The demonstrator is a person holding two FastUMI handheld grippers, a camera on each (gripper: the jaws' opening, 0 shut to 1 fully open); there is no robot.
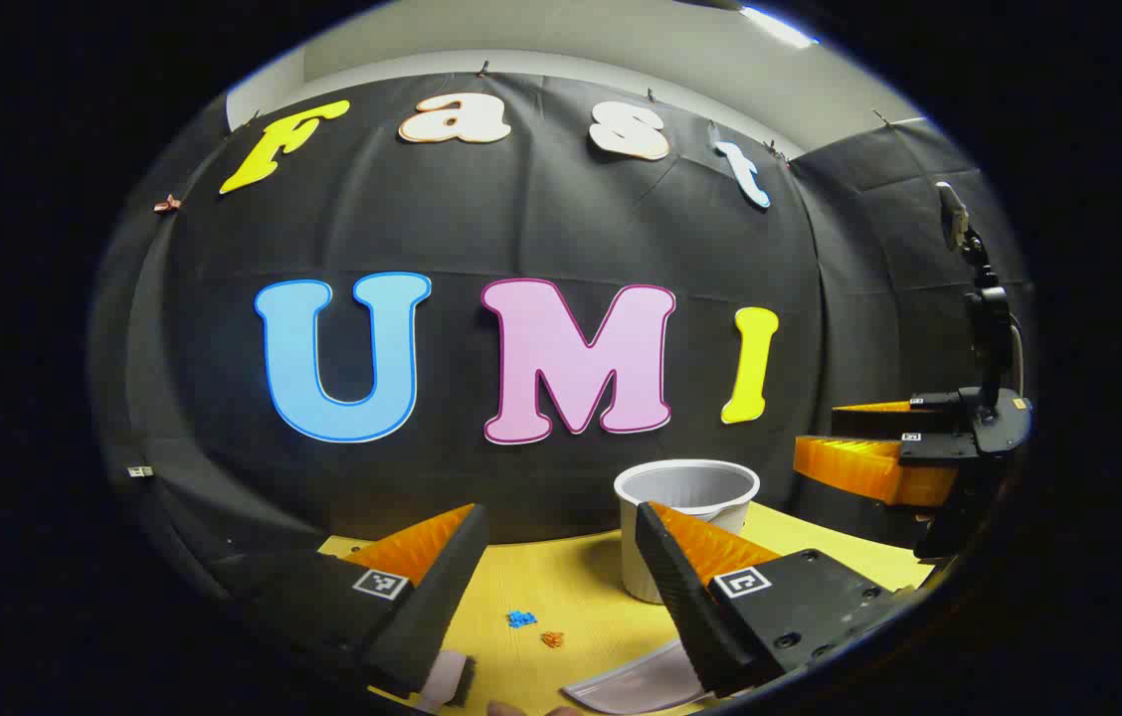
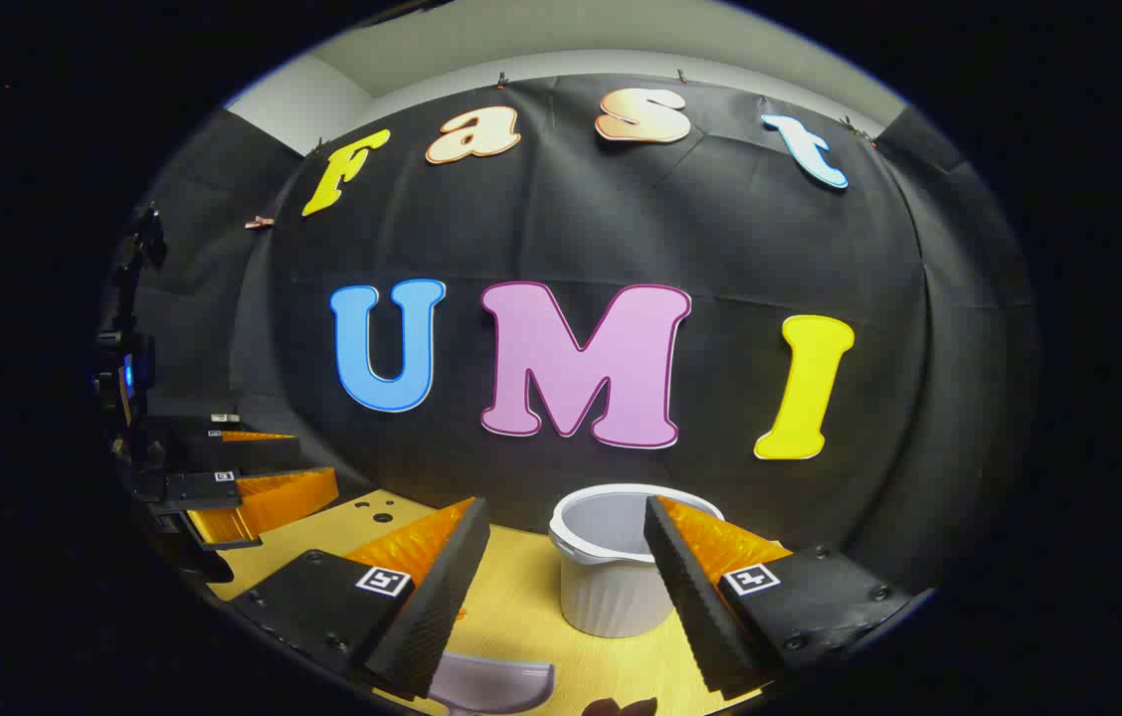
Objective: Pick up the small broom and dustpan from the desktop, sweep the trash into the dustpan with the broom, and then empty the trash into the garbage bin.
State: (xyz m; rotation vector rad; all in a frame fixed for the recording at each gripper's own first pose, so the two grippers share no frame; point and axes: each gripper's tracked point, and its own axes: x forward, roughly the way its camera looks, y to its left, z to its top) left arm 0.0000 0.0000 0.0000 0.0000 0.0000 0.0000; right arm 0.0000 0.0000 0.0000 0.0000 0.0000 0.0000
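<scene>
My left gripper (image 1: 561, 517) is open above the yellow desktop (image 1: 581, 597), with nothing between its fingers. Below the gap lie small blue trash bits (image 1: 521, 619) and an orange bit (image 1: 552, 639). A pale lilac curved piece, seemingly the dustpan (image 1: 641, 681), lies at the bottom edge. A pale pink block with a dark edge (image 1: 447, 678), possibly the broom, lies under the left finger. The white garbage bin (image 1: 685, 497) stands behind the right finger. My right gripper (image 2: 566, 507) is open and empty, with the bin (image 2: 611, 577) just ahead and the dustpan (image 2: 491, 686) below.
Each gripper sees the other: the right gripper (image 1: 817, 435) hovers open at the right, and the left gripper (image 2: 317, 465) is open at the left. The black cloth wall stands close behind the desktop (image 2: 521, 607). A dark stand (image 1: 984, 298) rises at the right.
</scene>
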